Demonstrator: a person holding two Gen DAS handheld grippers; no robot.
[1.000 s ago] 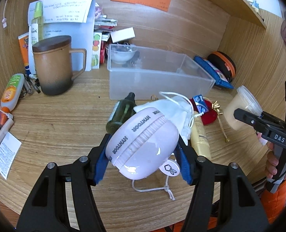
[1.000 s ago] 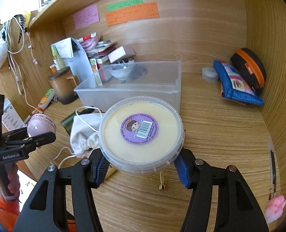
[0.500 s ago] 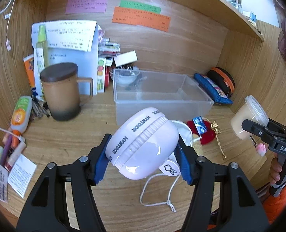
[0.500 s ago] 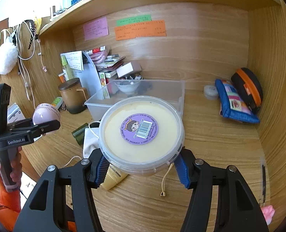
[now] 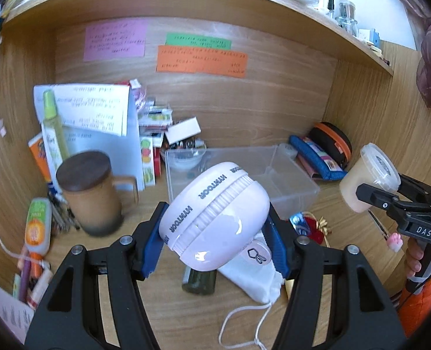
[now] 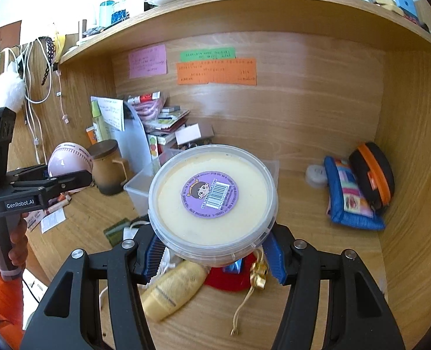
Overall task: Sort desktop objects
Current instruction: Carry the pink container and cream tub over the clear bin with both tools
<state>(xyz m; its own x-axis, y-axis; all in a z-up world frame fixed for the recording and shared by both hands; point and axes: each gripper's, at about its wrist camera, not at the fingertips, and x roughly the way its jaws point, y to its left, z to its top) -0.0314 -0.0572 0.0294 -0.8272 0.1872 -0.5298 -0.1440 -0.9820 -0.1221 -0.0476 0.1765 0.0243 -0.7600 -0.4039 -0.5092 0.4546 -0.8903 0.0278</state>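
My left gripper (image 5: 215,250) is shut on a round pale pink case (image 5: 212,214) marked HYNTOOR and holds it above the desk. It also shows in the right wrist view (image 6: 69,162). My right gripper (image 6: 212,255) is shut on a clear round tub of cream-coloured stuff (image 6: 212,197) with a purple label, held above the desk. The tub shows in the left wrist view (image 5: 367,180) too. A clear plastic bin (image 5: 288,175) stands behind both, with a small bowl (image 5: 185,159) in it.
On the desk lie a white drawstring pouch (image 5: 256,280), a dark green bottle (image 5: 199,281), a yellow tube (image 6: 171,291) and a red item (image 6: 230,277). A brown lidded mug (image 5: 91,192) stands left. A blue pouch (image 6: 349,198) and an orange-trimmed black case (image 6: 373,175) lie right.
Both grippers have risen and drawn back from the desk with their loads. The view now takes in the shelf above and the wall notes.
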